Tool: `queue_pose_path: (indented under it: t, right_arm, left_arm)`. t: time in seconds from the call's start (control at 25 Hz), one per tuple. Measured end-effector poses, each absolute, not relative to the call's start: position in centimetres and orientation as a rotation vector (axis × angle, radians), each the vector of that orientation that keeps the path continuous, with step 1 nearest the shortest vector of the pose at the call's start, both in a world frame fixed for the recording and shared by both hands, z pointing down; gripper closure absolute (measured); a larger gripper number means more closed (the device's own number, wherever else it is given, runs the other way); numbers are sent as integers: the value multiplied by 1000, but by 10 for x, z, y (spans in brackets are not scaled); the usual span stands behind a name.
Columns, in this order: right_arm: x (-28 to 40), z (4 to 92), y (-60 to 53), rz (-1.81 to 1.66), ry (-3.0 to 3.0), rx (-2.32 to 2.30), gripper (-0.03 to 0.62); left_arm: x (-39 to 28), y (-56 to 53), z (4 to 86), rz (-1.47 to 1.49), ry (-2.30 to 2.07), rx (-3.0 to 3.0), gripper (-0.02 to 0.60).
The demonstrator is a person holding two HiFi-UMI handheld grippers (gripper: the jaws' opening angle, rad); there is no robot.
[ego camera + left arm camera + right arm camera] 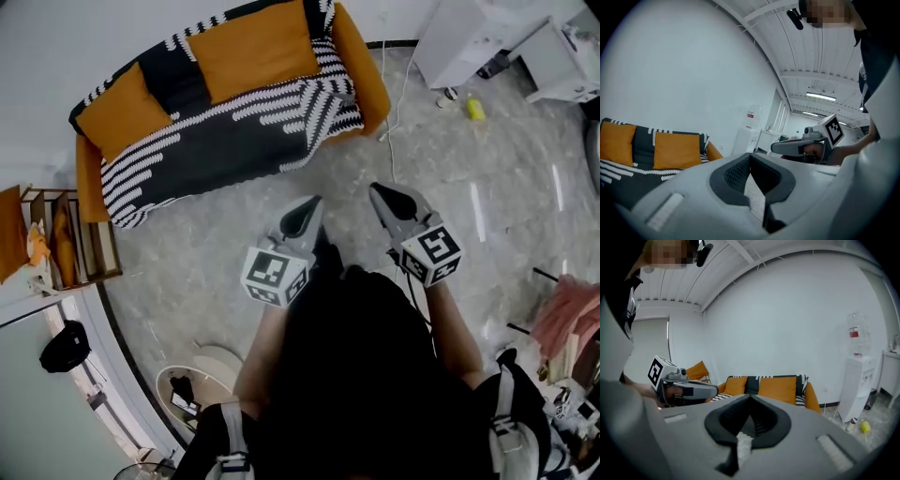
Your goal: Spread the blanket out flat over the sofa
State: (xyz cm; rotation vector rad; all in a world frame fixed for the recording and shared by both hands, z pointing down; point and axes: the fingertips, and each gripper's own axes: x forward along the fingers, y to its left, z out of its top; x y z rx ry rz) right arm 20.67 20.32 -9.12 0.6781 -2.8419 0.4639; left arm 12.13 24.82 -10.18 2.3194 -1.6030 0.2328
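The black-and-white striped blanket (216, 141) lies spread over the seat and back of the orange sofa (364, 70), with two orange cushions (248, 47) on top of it. Both grippers hang over the marble floor in front of the sofa, well short of it. My left gripper (307, 208) has its jaws together and holds nothing. My right gripper (378, 194) is shut and empty as well. In the left gripper view the blanket (644, 145) shows beyond the closed jaw tips (750, 155), and the right gripper (777, 147) floats beside. The right gripper view shows its closed tips (750, 397), the sofa (813, 399) and the left gripper (712, 390).
A wooden shelf (66, 234) stands left of the sofa. White cabinets (487, 37), a yellow bottle (475, 108) and a cable (394, 112) lie to its right. A water dispenser (855, 380) stands by the wall. A pink bundle (572, 314) is at the far right.
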Motion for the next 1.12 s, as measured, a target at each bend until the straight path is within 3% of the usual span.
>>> queue_pose_path:
  t: [0.48, 1.12]
  right_arm:
    - [144, -64, 132, 461, -2721, 695, 592]
    - [96, 20, -16, 476, -2622, 496, 574]
  left_arm:
    - [59, 182, -92, 230, -1560, 2298, 571]
    - [29, 57, -54, 285, -1656, 2143, 571]
